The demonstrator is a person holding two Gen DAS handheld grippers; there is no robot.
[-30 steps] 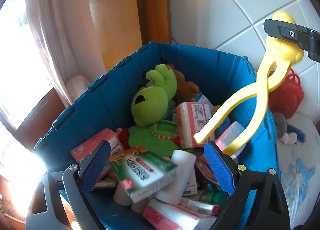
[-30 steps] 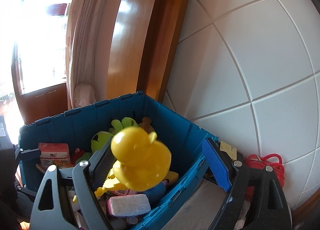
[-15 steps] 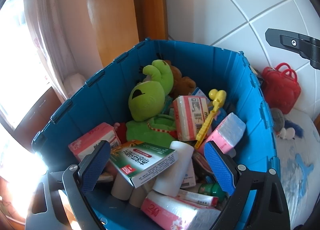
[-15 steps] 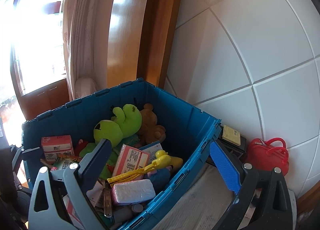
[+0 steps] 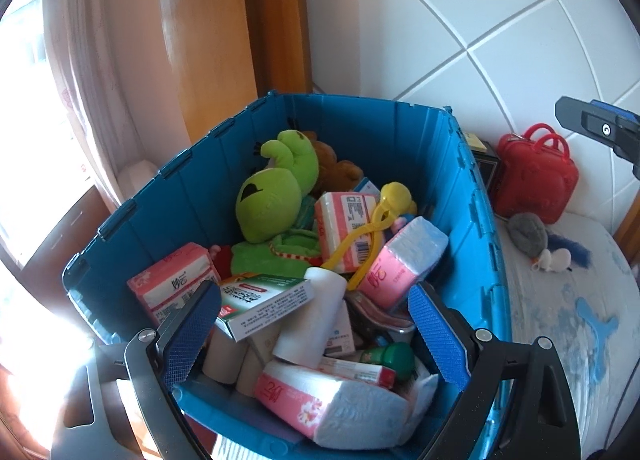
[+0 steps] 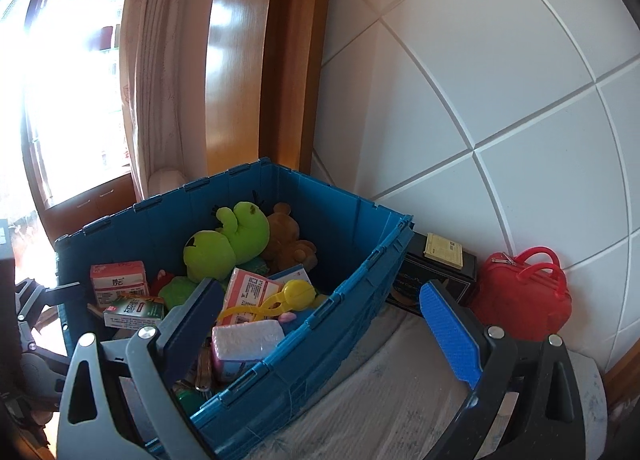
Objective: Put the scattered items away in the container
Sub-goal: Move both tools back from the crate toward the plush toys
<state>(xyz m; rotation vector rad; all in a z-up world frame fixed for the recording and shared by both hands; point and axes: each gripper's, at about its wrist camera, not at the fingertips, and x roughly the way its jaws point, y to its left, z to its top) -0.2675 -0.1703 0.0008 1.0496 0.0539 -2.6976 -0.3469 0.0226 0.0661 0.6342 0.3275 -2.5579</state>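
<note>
Red case (image 6: pixel 520 294): outside the blue crate (image 6: pixel 320 344), by the wall, ahead and right of the right gripper (image 6: pixel 324 336).
Nearer hand: right; left gripper (image 5: pixel 316 334) hovers over the crate.
Jaws: both wide open, empty; right's have just been opening.
Yellow tongs (image 5: pixel 374 238): lying in the crate.

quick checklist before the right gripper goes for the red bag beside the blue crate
1. Right gripper empty: ok. Its jaws have just been opening and nothing is between them.
2. Yellow duck tongs inside the blue crate: ok, lying on the tissue packs.
3. Left gripper free: ok, open over the crate with nothing held.
4. Red bag reachable: ok, upright against the white wall, nothing on top of it.
5. Path to the bag: cannot tell; the black box stands close beside it.
6. Other items outside the crate: not ok, a grey and blue plush toy lies on the cloth.
</note>
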